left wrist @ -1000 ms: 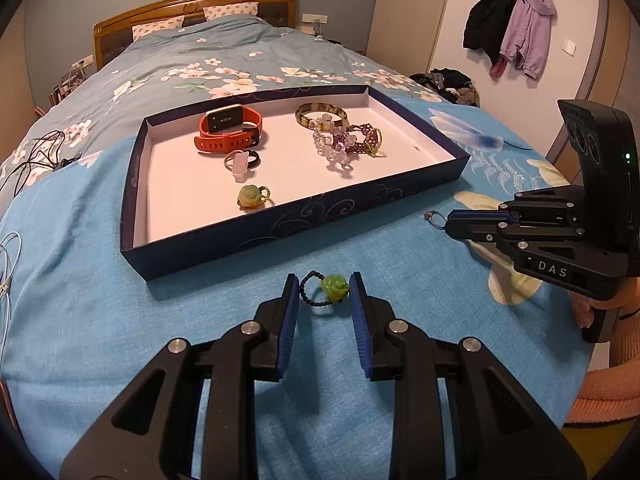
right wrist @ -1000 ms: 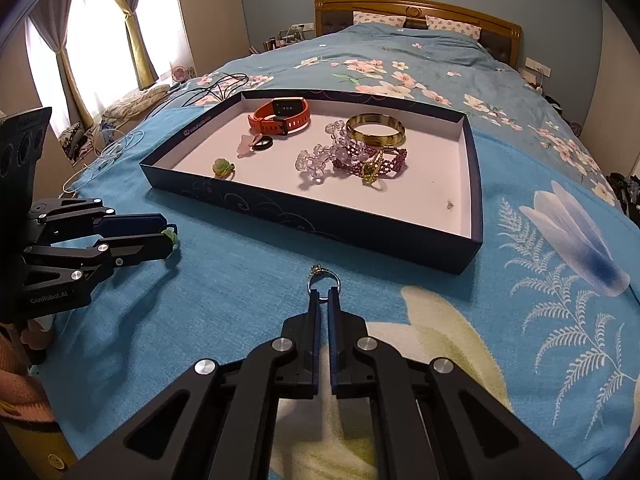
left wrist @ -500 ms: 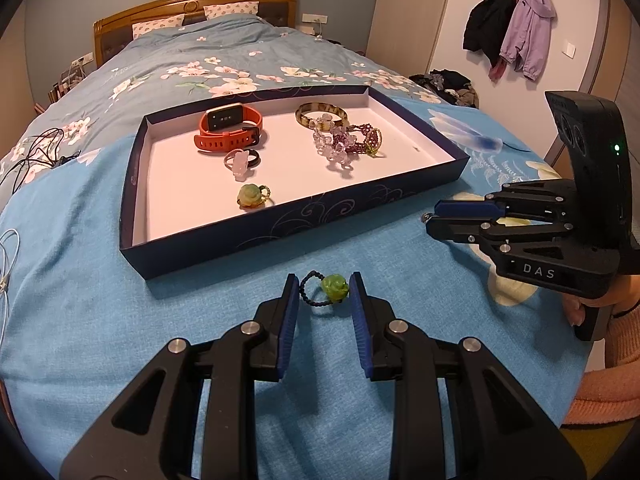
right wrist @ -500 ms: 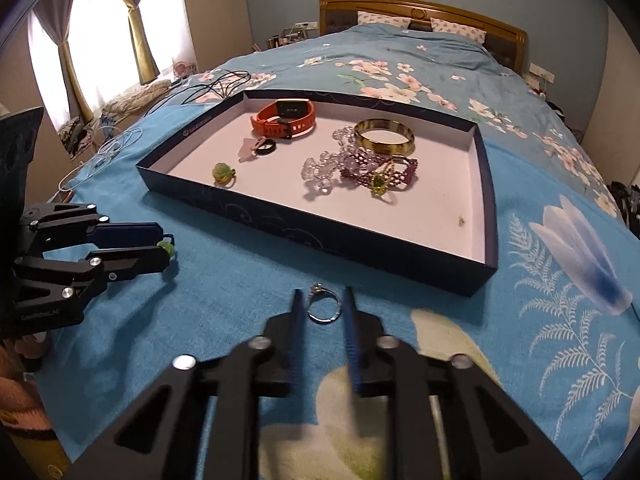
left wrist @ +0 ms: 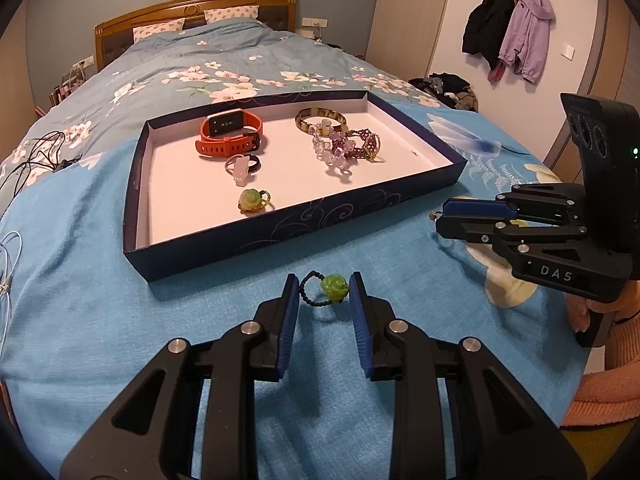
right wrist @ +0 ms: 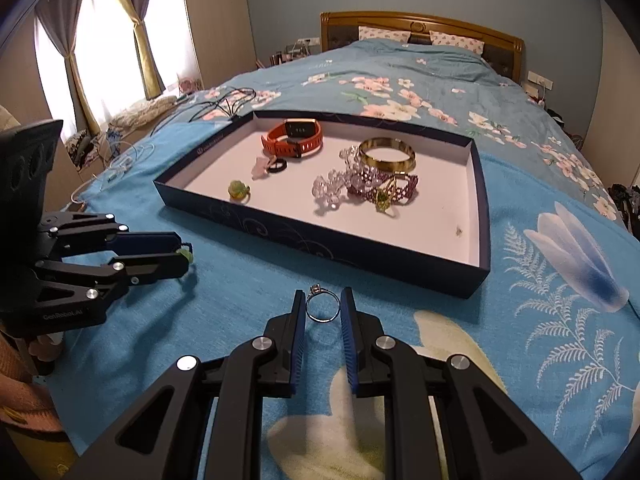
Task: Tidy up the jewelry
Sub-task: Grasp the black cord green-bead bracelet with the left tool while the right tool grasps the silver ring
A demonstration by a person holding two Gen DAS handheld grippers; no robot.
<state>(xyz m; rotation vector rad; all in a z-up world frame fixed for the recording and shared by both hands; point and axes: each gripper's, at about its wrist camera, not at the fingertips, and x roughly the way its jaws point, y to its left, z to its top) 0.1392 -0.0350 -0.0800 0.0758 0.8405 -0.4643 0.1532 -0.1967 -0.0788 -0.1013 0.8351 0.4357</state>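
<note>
A dark blue tray (left wrist: 296,220) with a white floor lies on the blue bedspread; it also shows in the right wrist view (right wrist: 320,240). It holds an orange watch (left wrist: 230,134), a gold bangle (left wrist: 320,120), beaded bracelets (left wrist: 348,148), a pale ring (left wrist: 240,166) and a green flower ring (left wrist: 252,200). My left gripper (left wrist: 324,292) is open around a green rose bead ring (left wrist: 326,288) lying on the bedspread. My right gripper (right wrist: 323,310) is open around a silver ring (right wrist: 322,308) on the bedspread.
Cables (left wrist: 36,160) lie at the bed's left edge. Pillows and a wooden headboard (left wrist: 192,8) are at the far end. Coats (left wrist: 516,24) hang on the right wall. The right gripper's body (left wrist: 560,236) stands to the right of the tray.
My right gripper has opened; its jaws were shut behind the silver ring and now straddle it. It has also lifted and tilted a little. My left gripper has stayed open around the green bead ring.
</note>
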